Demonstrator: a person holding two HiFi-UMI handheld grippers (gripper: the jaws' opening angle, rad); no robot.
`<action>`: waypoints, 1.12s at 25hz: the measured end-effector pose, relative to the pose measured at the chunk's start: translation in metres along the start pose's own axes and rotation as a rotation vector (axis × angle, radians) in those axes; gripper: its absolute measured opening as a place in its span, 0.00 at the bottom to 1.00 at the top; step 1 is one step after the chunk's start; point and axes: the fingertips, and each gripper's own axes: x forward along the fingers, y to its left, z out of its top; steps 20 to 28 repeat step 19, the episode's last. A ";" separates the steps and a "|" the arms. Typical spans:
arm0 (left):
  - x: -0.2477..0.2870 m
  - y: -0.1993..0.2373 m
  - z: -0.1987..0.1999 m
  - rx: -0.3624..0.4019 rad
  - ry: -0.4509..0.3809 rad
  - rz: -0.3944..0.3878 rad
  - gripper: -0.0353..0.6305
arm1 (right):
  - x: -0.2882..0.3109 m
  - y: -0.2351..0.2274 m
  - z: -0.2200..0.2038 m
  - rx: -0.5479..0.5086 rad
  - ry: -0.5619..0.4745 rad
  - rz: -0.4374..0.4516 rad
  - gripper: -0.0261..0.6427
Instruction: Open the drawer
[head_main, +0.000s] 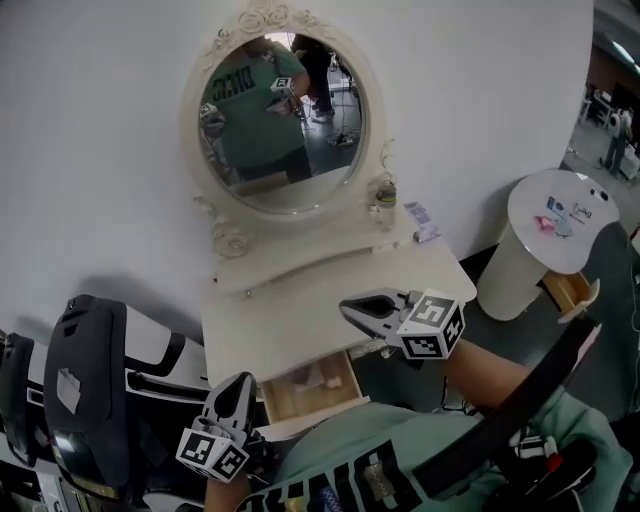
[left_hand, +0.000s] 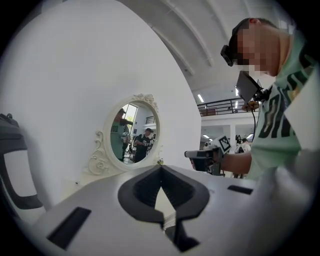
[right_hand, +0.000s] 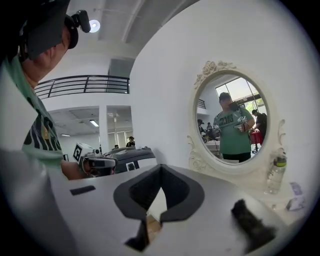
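Hovering with my left claw (head_main: 240, 380) and right claw (head_main: 352, 308) both clenched on nothing, left one beside the drawer (head_main: 290, 396) and right one over the table (head_main: 285, 322), because the drawer's already sticking out open below the top, so I'd say there's nothing left to pull.

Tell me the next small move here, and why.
Probably just draw both grippers back and stop: the drawer already stands pulled out from under the white tabletop, its wooden inside showing, and the left gripper and right gripper are both shut with nothing between their jaws.
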 end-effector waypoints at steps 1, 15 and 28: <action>0.006 -0.005 -0.002 -0.003 -0.001 -0.005 0.06 | -0.009 -0.005 -0.002 0.006 -0.001 -0.009 0.04; 0.072 -0.062 -0.002 -0.048 -0.014 -0.003 0.07 | -0.071 -0.061 0.004 0.002 0.002 0.008 0.04; 0.078 -0.064 0.000 -0.039 -0.016 0.004 0.06 | -0.074 -0.067 0.011 -0.018 -0.014 0.017 0.04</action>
